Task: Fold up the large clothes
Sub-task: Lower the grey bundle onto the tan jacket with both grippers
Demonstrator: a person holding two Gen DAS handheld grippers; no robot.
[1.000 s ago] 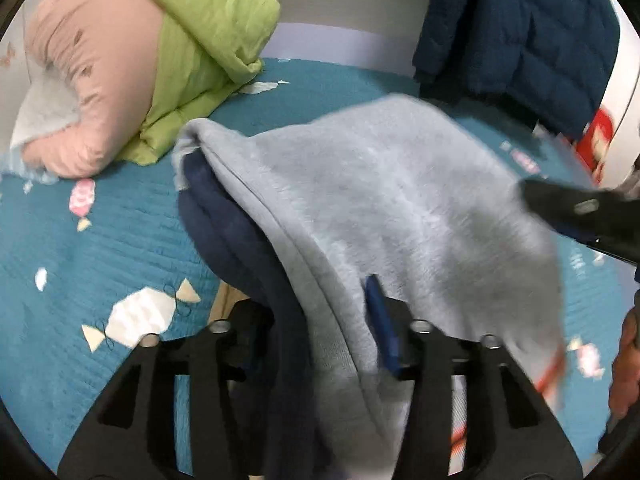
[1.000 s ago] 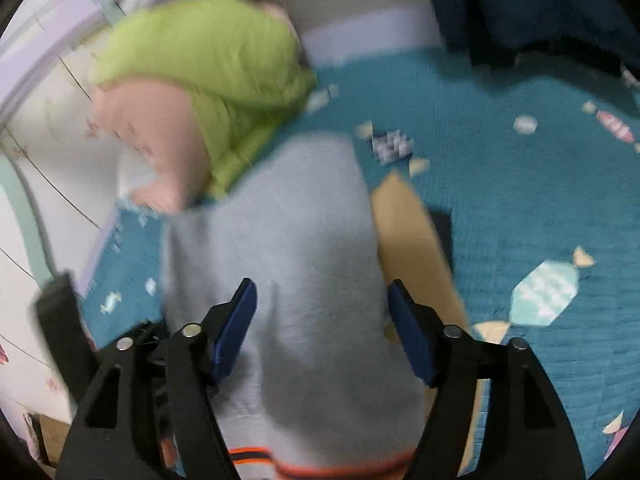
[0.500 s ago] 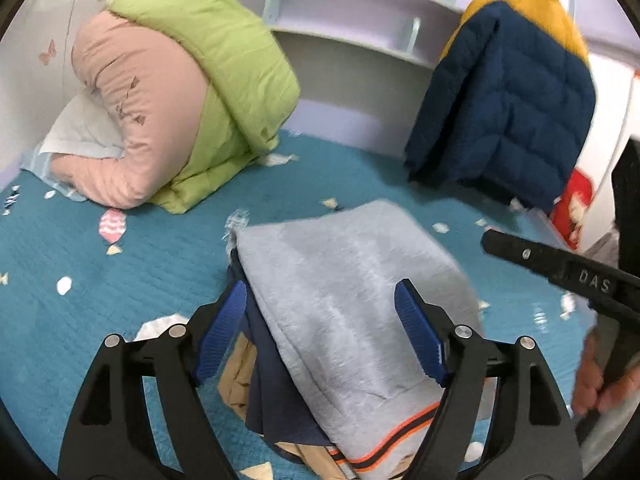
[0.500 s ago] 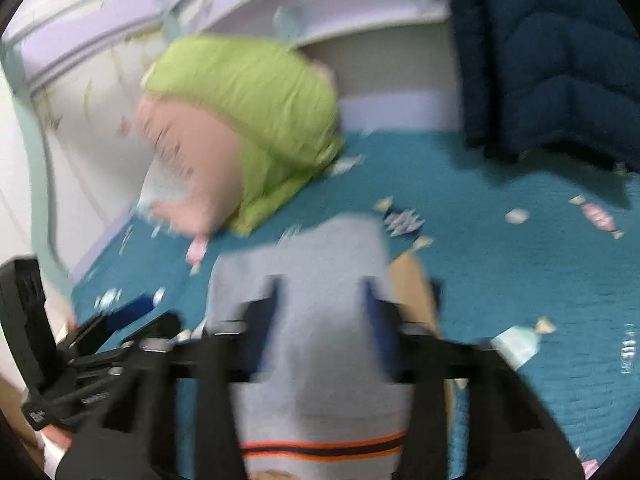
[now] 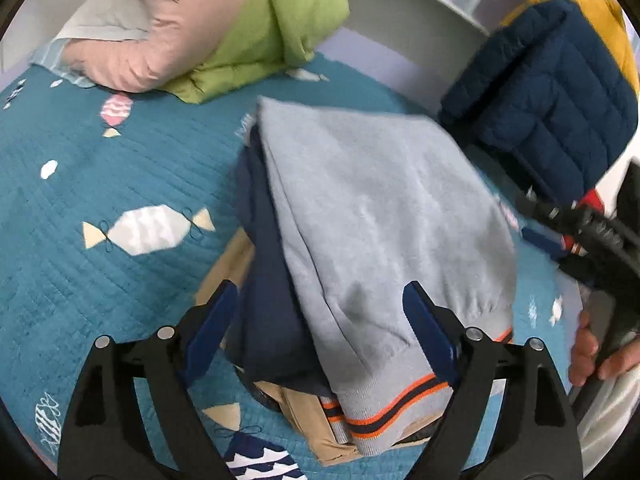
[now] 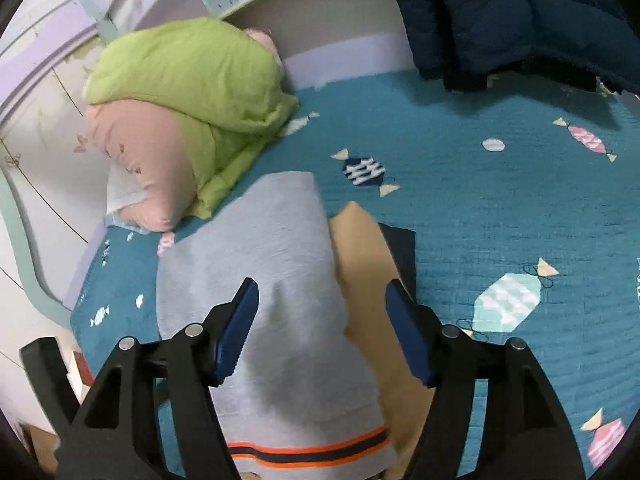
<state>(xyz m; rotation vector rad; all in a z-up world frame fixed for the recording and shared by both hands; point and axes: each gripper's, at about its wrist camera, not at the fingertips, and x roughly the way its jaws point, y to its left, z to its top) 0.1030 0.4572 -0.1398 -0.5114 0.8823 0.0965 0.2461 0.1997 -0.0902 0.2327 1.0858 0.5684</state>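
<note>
A folded grey sweater [image 5: 380, 208] with an orange and navy hem stripe lies on top of a navy garment [image 5: 268, 296] and a tan garment [image 5: 312, 412], stacked on the teal bedspread [image 5: 120, 168]. My left gripper [image 5: 320, 328] hovers over the pile's near end. Its jaws are opening, and the pads touch nothing. In the right wrist view my right gripper [image 6: 322, 332] is over the grey sweater [image 6: 260, 260] and the tan garment [image 6: 360, 248]. Its jaws are also opening, with no cloth pinched. A hand [image 5: 592, 352] holds the right gripper [image 5: 580, 240] at the pile's right.
A rolled green and pink quilt [image 5: 224, 20] lies at the head of the bed against the wall. A navy and yellow puffer jacket [image 5: 552, 92] hangs at the back right. Candy-print teal bedspread [image 6: 500, 208] stretches to the right of the pile.
My left gripper let go of the sweater's folded edge and drew back with wider jaws. The sweater now lies flat on the pile. My right gripper's jaws narrowed, then widened again.
</note>
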